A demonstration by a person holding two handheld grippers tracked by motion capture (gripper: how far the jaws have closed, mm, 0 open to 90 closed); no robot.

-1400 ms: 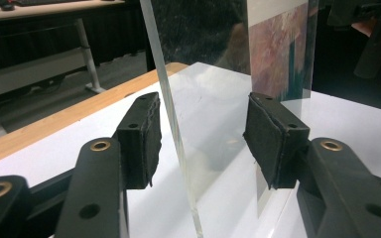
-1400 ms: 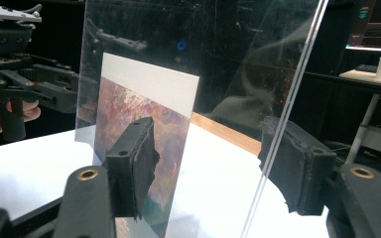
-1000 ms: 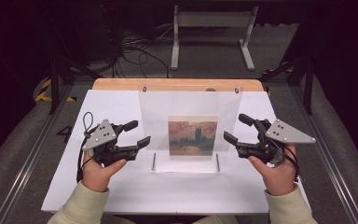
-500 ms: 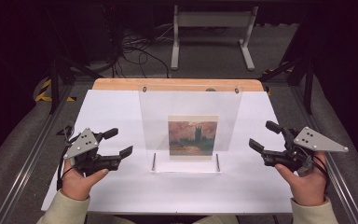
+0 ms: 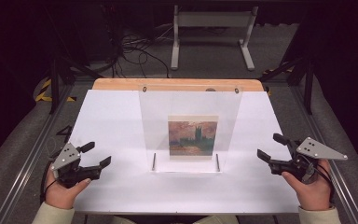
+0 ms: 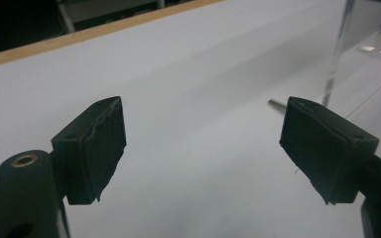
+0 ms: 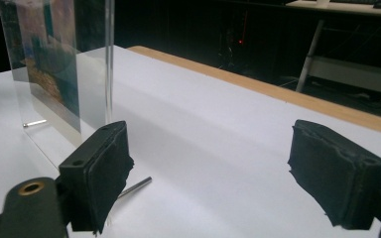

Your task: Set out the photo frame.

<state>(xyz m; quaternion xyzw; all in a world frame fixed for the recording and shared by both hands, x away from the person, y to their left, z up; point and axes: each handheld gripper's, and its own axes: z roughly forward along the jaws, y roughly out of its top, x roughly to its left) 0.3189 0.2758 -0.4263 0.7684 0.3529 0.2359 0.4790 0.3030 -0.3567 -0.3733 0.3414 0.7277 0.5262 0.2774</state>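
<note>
A clear acrylic frame [image 5: 189,130] is standing upright at the middle of the white bench [image 5: 121,116], with a small painted picture [image 5: 193,138] of a building under a reddish sky showing inside it. Two thin metal pins [image 5: 154,161] are sticking out at its base on the near side. The left gripper [image 5: 94,156] is hovering near the bench's near-left corner, well apart from the frame, its jaws having just been opening and now standing wide apart with nothing between them. In the left gripper view its two black pads [image 6: 95,147] are framing bare white surface, with the frame's clear edge [image 6: 338,54] showing at the upper right. The right gripper [image 5: 272,148] is sitting near the bench's right edge, also well apart from the frame, its jaws having just been opening too and gaping with nothing held. In the right gripper view the frame [image 7: 62,64] is rising at the left, with one pin [image 7: 135,187] lying just beside the left pad [image 7: 101,173].
</note>
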